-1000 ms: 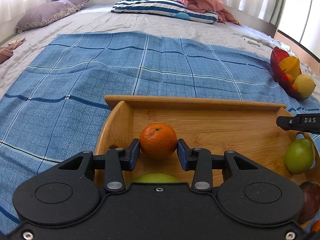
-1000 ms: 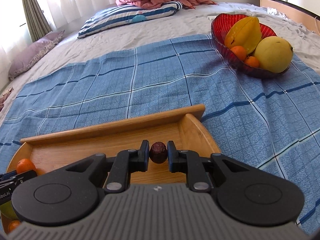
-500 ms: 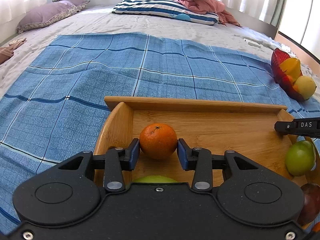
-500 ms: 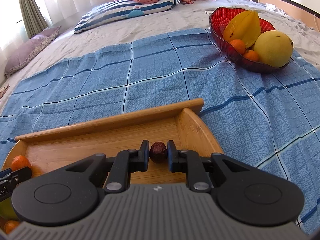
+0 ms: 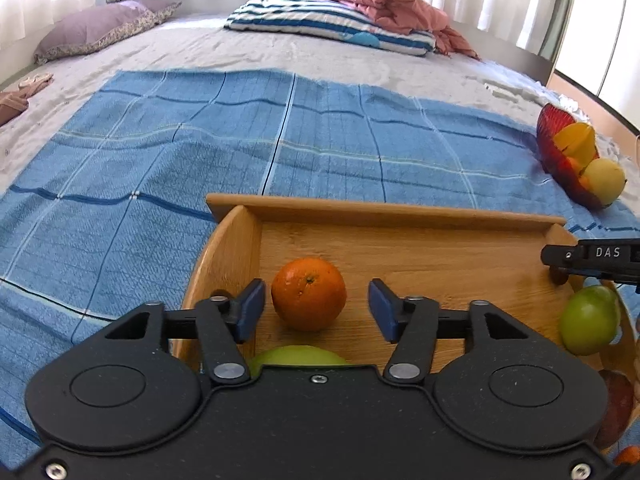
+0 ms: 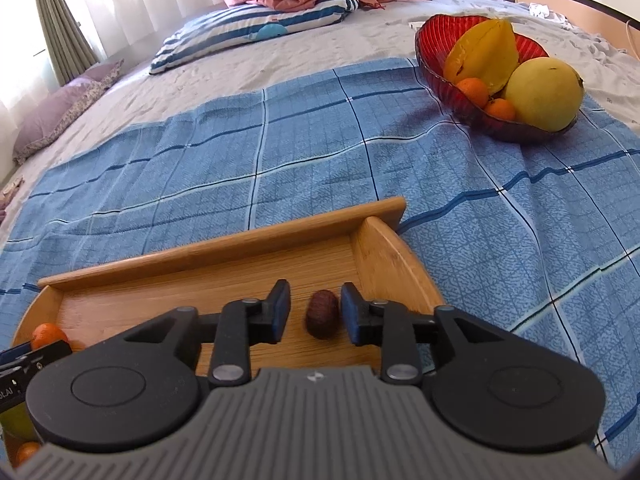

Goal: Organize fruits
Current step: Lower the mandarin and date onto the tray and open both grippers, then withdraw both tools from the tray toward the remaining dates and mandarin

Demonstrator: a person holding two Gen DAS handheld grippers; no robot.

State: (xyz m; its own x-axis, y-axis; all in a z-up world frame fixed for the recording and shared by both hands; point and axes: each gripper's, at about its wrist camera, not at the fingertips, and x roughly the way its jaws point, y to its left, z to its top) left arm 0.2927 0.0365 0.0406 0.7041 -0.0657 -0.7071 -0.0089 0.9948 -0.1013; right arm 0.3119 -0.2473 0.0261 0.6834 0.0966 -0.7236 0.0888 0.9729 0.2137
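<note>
A wooden tray (image 5: 384,211) lies on the blue checked cloth. An orange mandarin (image 5: 309,294) rests on its floor between the jaws of my left gripper (image 5: 316,308); the jaws are opening and the pads stand clear of the fruit. In the right wrist view, a small dark brown fruit (image 6: 321,319) lies on the tray (image 6: 224,254) near its right wall. My right gripper (image 6: 314,312) straddles it, jaws opening, pads apart from it. A green fruit (image 5: 588,320) sits at the tray's right end, and another green fruit (image 5: 298,358) shows just under my left gripper.
A red glass bowl (image 6: 434,66) holds a starfruit, a large yellow fruit and small oranges at the far right on the cloth (image 6: 280,152). A striped pillow (image 5: 332,28), a pink blanket and a purple pillow lie at the bed's far end.
Both grippers have opened. The mandarin is let go by the left pads and the dark fruit by the right pads; both now rest on the tray.
</note>
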